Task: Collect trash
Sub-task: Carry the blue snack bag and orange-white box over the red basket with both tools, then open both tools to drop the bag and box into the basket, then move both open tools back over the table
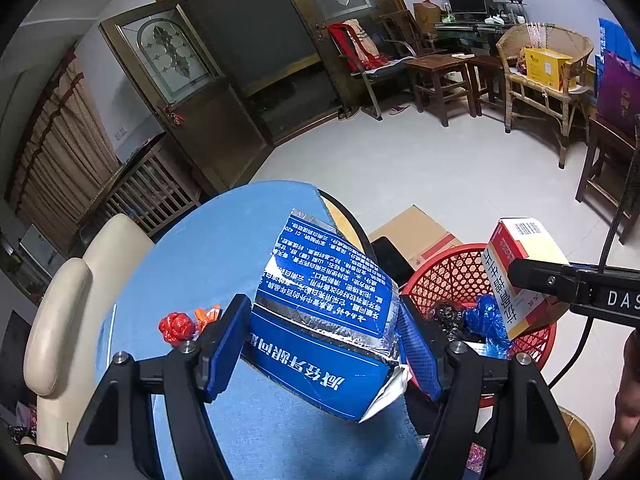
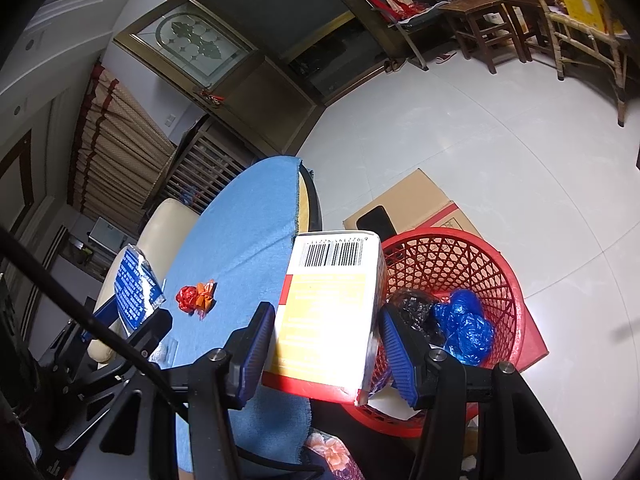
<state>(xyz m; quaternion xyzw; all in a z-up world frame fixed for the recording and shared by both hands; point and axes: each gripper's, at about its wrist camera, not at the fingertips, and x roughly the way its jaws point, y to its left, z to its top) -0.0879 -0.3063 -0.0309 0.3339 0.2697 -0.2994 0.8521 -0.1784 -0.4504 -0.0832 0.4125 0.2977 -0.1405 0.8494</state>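
1. Left gripper (image 1: 324, 344) clamps a torn blue carton (image 1: 320, 320) at frame centre, above the blue tablecloth (image 1: 224, 248).
2. Right gripper (image 2: 322, 344) clamps a white and yellow box (image 2: 332, 312) at frame centre, beside the red basket (image 2: 452, 256).
3. Red and orange wrappers (image 2: 196, 296) lie left of centre on the cloth.

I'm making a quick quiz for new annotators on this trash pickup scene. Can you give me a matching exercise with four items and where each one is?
Items:
1. blue box
2. white and yellow box
3. blue plastic bag
4. red and orange wrappers

Places:
A. lying on the blue tablecloth
B. between the fingers of the right gripper
C. inside the red basket
D. between the fingers of the left gripper

Pairs: 1-D, 2-B, 3-C, 4-A
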